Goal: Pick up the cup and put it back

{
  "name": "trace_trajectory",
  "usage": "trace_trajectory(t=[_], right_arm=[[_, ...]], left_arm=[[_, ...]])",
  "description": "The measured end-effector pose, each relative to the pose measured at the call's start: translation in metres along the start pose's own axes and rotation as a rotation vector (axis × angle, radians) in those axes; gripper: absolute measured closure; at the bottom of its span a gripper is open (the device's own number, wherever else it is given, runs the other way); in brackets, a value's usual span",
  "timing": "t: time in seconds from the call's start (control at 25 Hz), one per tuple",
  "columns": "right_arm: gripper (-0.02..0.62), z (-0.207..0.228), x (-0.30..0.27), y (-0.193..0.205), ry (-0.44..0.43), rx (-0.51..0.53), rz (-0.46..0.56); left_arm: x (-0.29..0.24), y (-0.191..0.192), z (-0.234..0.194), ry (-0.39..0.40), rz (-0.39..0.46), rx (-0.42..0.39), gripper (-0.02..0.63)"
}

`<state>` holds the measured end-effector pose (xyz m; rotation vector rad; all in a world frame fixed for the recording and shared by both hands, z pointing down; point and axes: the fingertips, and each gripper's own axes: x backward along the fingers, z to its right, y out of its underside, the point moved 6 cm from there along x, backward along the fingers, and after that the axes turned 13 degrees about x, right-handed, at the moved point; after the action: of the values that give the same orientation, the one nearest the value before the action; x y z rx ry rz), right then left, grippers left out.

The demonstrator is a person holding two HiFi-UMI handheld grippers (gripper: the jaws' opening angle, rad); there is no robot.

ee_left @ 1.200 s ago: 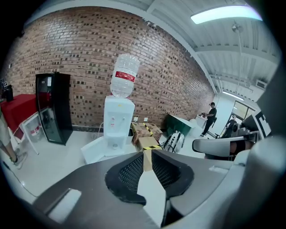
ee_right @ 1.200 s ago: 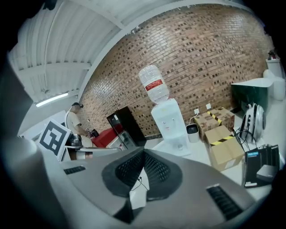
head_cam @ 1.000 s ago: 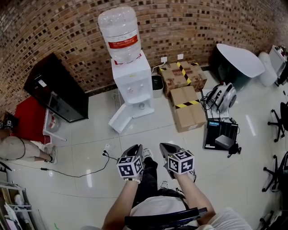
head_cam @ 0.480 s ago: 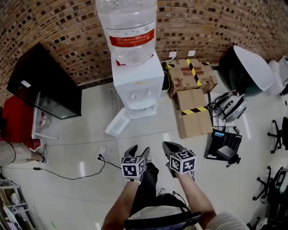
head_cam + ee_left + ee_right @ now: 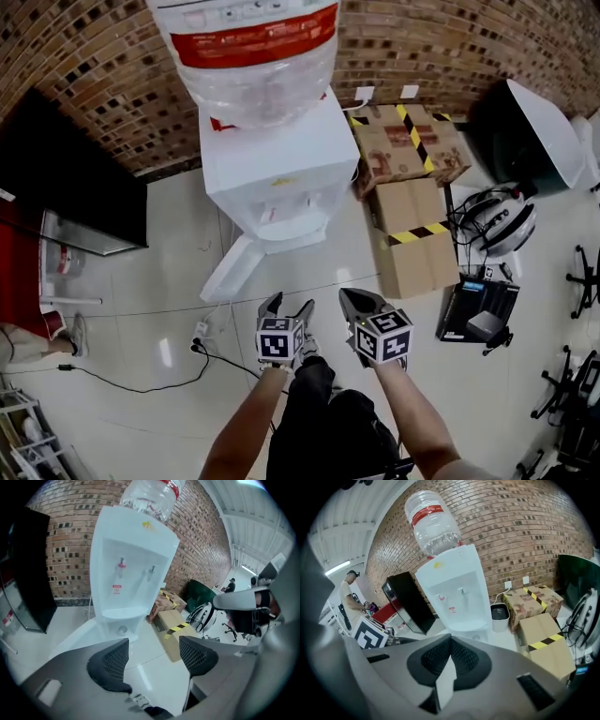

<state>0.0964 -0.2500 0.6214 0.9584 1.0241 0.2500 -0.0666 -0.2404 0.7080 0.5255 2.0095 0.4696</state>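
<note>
A white water dispenser [image 5: 277, 159] with a big clear bottle [image 5: 248, 56] stands against the brick wall, ahead of both grippers. Low at its foot is a small round grey thing [image 5: 122, 630], also in the right gripper view [image 5: 476, 637]; I cannot tell whether it is the cup. The dispenser's lower door [image 5: 230, 267] hangs open to the left. My left gripper [image 5: 286, 305] [image 5: 152, 653] is open; its jaws have just been opening, with nothing between them. My right gripper [image 5: 361, 305] [image 5: 449, 644] is shut on nothing, its pads touching. Both hang above the floor, short of the dispenser.
Taped cardboard boxes [image 5: 417, 234] and a small bin [image 5: 500, 613] sit right of the dispenser, a black cabinet [image 5: 66, 187] left of it. A cable [image 5: 141, 384] runs over the white floor. A white helmet-like device [image 5: 502, 220] and a black box [image 5: 478, 314] lie at right. A person [image 5: 347, 592] stands far left.
The dispenser has grown larger and nearer in the head view as I closed in on it. Both grippers went forward with me. The left jaws have spread apart.
</note>
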Motion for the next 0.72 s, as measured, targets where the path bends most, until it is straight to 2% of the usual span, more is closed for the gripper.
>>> trace_trajectory(t=[0.12,0.4,0.72], right_arm=[[0.584,0.014,-0.041,0.025,-0.010,0.008,0.029],[0.584,0.047,-0.137,0.097,-0.038,0.034,0.088],[0.584,0.071,-0.211,0.149,-0.040,0.014,0.185]], left_arm=[[-0.059,0.017,-0.032,-0.011,-0.009,-0.006,0.261],[-0.195,0.043,-0.111,-0.054,0.062,-0.037,0.249],[-0.301,0.041,-0.170,-0.093,0.157,-0.079,0.249]])
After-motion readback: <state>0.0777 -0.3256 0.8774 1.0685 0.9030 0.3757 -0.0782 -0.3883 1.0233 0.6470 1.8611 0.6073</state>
